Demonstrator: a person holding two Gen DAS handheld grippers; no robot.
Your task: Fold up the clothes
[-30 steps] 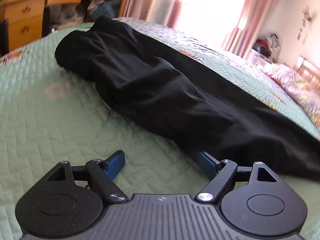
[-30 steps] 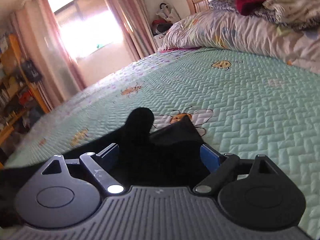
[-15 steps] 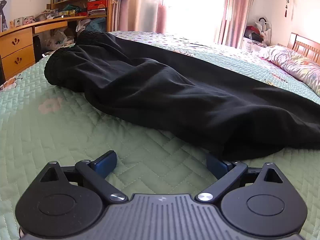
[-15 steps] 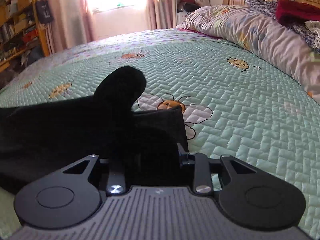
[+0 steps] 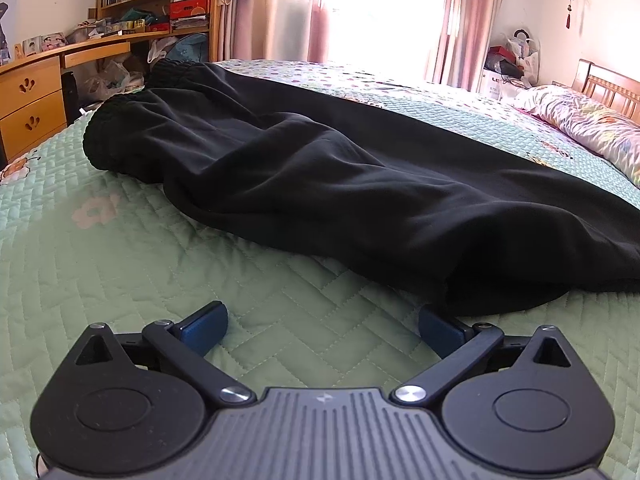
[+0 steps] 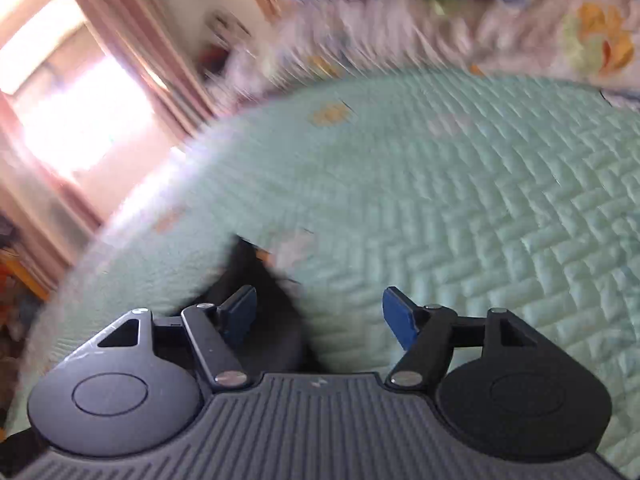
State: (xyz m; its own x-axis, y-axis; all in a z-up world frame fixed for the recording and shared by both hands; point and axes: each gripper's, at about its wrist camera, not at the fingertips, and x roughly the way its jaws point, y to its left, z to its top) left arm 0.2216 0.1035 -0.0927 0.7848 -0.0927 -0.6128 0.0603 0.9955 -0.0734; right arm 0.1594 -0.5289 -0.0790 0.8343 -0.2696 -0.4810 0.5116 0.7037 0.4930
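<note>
a wooden desk (image 5: 32, 92) stands far left beyond the green quilt (image 5: 120, 264). the black trousers (image 5: 320, 184) lie across the quilt, waistband far left, legs running right. the left gripper (image 5: 322, 322) is opening, its blue pads spread wide over bare quilt, holding nothing, the right pad just beside the fabric's near edge. in the blurred right view, the right gripper (image 6: 320, 312) is opening too; dark cloth lies by its left pad, unpinched.

text: none legible | labels: none legible; signs: none
</note>
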